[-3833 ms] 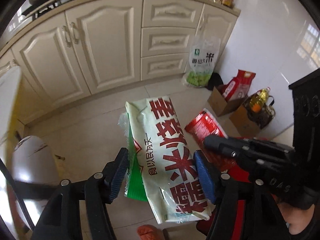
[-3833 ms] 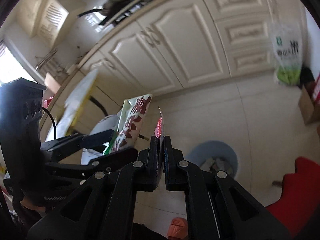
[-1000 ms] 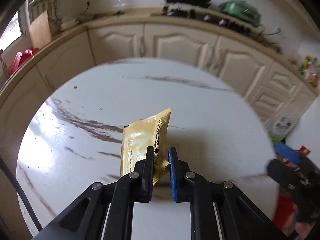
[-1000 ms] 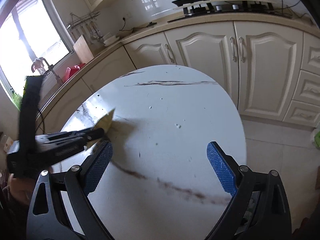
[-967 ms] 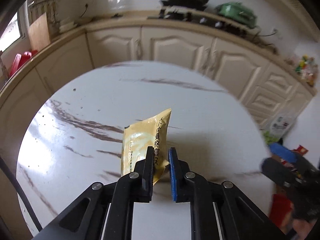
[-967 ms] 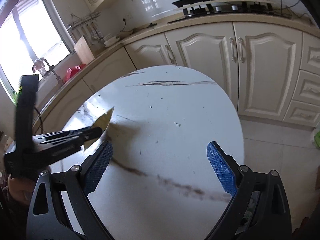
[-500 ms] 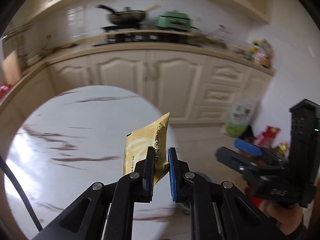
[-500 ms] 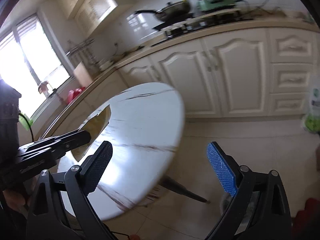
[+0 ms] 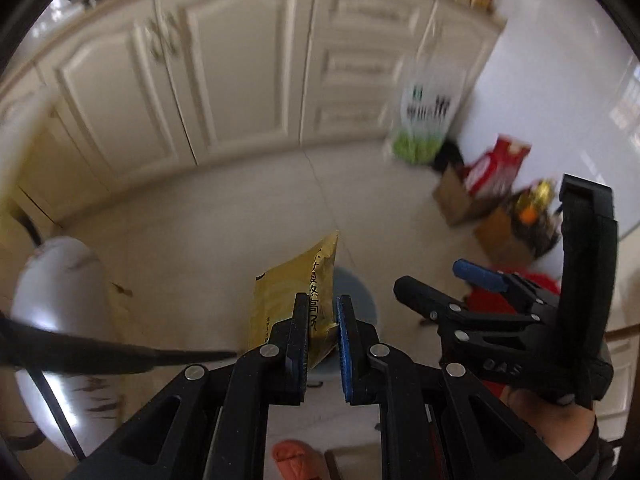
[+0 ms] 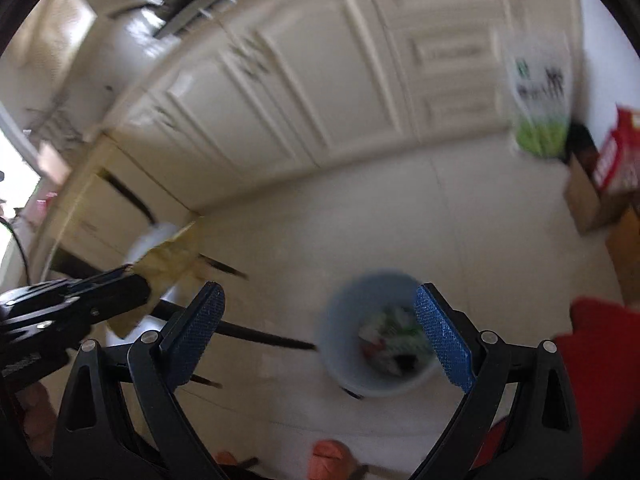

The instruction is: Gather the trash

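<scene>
Tilting downward, left hand-held gripper (image 9: 322, 320) pinching packet (image 9: 296, 300)

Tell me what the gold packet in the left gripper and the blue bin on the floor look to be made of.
Gold packet: probably metallised plastic film, with a glossy, creased surface, black print and a crimped top edge. The left gripper pinches its lower edge.

Blue bin: likely moulded plastic, with a smooth, matte pale-blue wall and thin rim; blur leaves the finish uncertain.

Pale tiled floor (image 10: 400, 216) runs up to the cream cabinets. A light blue bin (image 10: 376, 336) with wrappers inside stands on it. By the wall sit a green-and-white sack (image 9: 426, 120), open cardboard boxes (image 9: 460, 200) and a red bag (image 9: 498, 164).
</scene>
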The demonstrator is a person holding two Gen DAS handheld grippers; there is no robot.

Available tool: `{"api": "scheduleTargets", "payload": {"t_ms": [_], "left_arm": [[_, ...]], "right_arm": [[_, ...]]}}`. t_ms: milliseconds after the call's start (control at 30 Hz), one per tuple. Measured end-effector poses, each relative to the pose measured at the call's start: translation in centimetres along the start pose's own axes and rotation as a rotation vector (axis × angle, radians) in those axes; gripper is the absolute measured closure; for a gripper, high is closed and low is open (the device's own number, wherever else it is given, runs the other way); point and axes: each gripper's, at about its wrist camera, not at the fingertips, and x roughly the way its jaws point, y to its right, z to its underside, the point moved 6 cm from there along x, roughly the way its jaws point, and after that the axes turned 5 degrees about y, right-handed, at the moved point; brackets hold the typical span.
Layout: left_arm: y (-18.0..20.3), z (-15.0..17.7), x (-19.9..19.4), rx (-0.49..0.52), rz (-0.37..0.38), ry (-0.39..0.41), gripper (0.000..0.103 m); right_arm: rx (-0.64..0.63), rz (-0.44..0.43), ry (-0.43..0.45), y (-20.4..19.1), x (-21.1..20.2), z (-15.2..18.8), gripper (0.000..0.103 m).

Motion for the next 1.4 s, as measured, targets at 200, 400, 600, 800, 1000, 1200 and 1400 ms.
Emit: {"api": "scheduleTargets", "payload": {"t_ms": [200, 400, 600, 800, 1000, 1200, 1400], "left_arm": [[-2.0, 1.1, 11.3, 0.027, -0.021, -0.178, 0.094], [-4.1, 1.4, 21.2, 0.038, -0.033, -0.294, 0.094], [-5.1, 1.5, 28.9, 0.054, -0.038, -0.386, 0.094], [-5.1, 1.8, 33.5, 0.069, -0.058, -0.432, 0.094], [-3.2, 1.9, 34.8, 0.077, -0.101, -0.418, 0.086], [-2.0, 1.4, 33.4, 0.091, -0.156, -0.362, 0.032], [-1.9, 1.2, 31.0, 0.051, -0.184, -0.328, 0.030]], "right_arm": [[0.122, 0.090, -0.198, 9.2, 10.1, 6.2, 0.009], [0.229, 0.148, -0.361, 14.8, 18.1, 11.8, 0.021], [0.225, 0.191, -0.447, 17.3, 21.2, 14.9, 0.056], [0.224, 0.177, -0.456, 18.1, 21.2, 15.5, 0.084], [0.236, 0.176, -0.452, 18.2, 21.0, 15.8, 0.084], [0.247, 0.175, -0.448, 17.8, 21.2, 15.5, 0.080], [0.263, 0.184, -0.403, 17.0, 18.9, 14.5, 0.048]]}}
